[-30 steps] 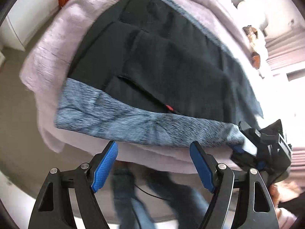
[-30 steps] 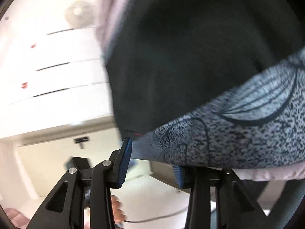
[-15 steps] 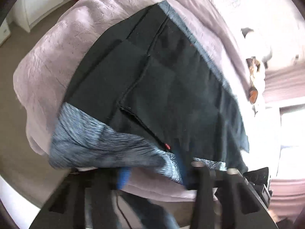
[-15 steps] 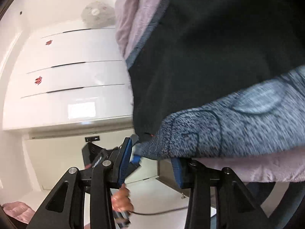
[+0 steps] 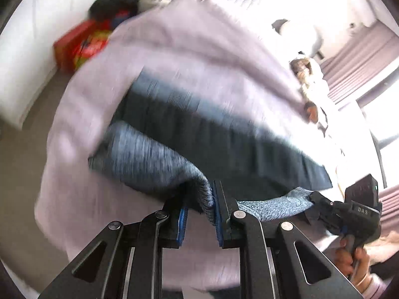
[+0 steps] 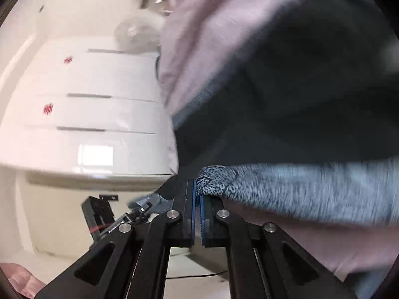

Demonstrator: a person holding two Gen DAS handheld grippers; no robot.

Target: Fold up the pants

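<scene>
The pants (image 5: pixel 224 134) lie on the bed's lilac cover (image 5: pixel 189 44), dark body ahead of both tools. The left tool (image 5: pixel 199 206) pinches the grey heathered waistband (image 5: pixel 149 157) just ahead of its pads; the right tool (image 6: pixel 197 194) is pressed together on the same band's other corner. The fold looks underway. To do it well, I would carry both corners forward together at equal height, keep the band taut between the tools, and lay it square on the far hem before letting go.
</scene>
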